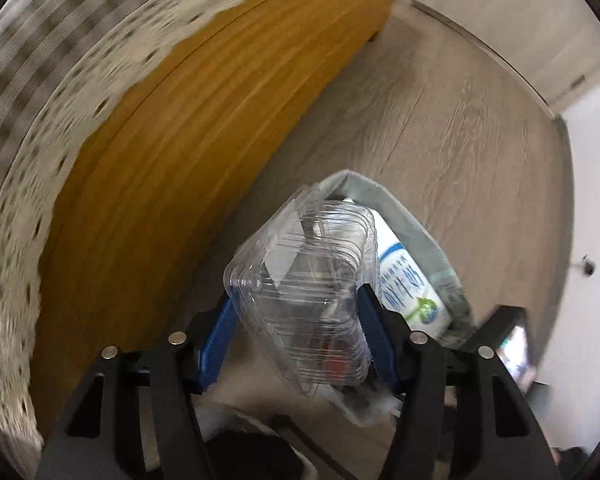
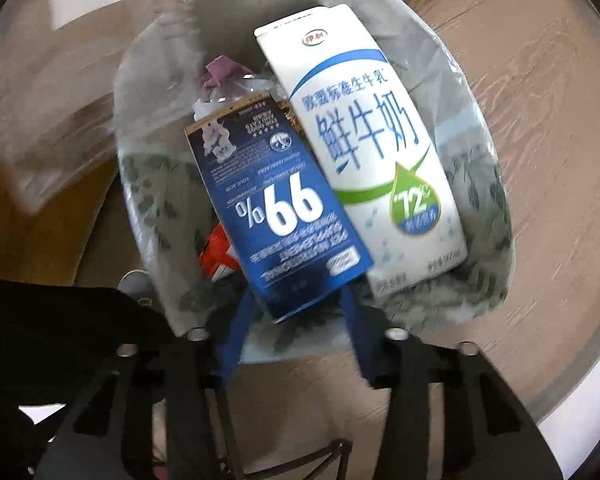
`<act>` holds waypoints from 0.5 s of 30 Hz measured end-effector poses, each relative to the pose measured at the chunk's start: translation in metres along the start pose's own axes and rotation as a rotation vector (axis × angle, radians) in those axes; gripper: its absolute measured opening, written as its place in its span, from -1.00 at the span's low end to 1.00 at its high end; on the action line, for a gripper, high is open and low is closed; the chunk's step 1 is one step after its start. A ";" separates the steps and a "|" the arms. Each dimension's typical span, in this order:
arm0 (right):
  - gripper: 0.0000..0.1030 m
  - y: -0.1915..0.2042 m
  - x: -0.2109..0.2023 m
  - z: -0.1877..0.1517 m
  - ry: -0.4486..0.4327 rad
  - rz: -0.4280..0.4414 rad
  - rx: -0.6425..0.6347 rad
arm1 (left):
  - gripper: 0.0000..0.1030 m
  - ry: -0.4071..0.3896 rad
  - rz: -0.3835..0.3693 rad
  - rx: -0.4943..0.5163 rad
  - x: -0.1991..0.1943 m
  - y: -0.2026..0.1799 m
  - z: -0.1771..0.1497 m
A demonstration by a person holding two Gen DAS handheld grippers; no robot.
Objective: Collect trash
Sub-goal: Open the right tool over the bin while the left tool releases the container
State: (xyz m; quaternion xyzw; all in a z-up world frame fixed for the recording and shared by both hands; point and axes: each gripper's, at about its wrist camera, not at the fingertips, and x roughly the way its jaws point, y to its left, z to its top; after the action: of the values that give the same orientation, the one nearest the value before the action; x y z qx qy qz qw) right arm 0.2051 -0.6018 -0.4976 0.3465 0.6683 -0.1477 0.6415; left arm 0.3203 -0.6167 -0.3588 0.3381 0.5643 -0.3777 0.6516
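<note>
My left gripper (image 1: 296, 320) is shut on a clear plastic clamshell box (image 1: 304, 292) and holds it in the air just left of a lined trash bin (image 1: 428, 236) on the floor. My right gripper (image 2: 296, 300) is shut on a blue carton printed "99%" (image 2: 284, 208) and holds it over the bin's (image 2: 476, 152) mouth. In the bin lie a white milk carton (image 2: 372, 152), which also shows in the left wrist view (image 1: 404, 276), a red and white pack (image 2: 218, 256) and a purple scrap (image 2: 218, 72). The clamshell shows blurred at the left of the right wrist view (image 2: 56, 120).
An orange-brown wooden panel (image 1: 188, 160) under a lace-edged checked cloth (image 1: 32, 120) stands close on the bin's left. Pale wood floor (image 1: 460, 128) runs to a white wall and skirting at the right. The other gripper's black body (image 1: 508, 340) is beside the bin.
</note>
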 end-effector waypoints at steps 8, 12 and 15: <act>-1.00 0.002 -0.025 -0.006 -0.026 -0.020 0.013 | 0.14 -0.047 0.003 -0.018 0.044 -0.008 0.003; -1.00 0.011 -0.035 -0.005 -0.041 -0.008 0.010 | 0.15 -0.076 0.036 -0.005 0.062 -0.007 -0.009; -1.00 0.019 -0.032 -0.006 -0.035 -0.005 0.003 | 0.13 -0.156 0.096 0.146 0.059 -0.027 -0.016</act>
State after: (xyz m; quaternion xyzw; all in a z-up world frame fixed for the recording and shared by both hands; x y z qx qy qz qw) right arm 0.2109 -0.5929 -0.4619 0.3431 0.6577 -0.1564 0.6522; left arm 0.2933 -0.6227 -0.4195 0.3809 0.4660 -0.4113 0.6845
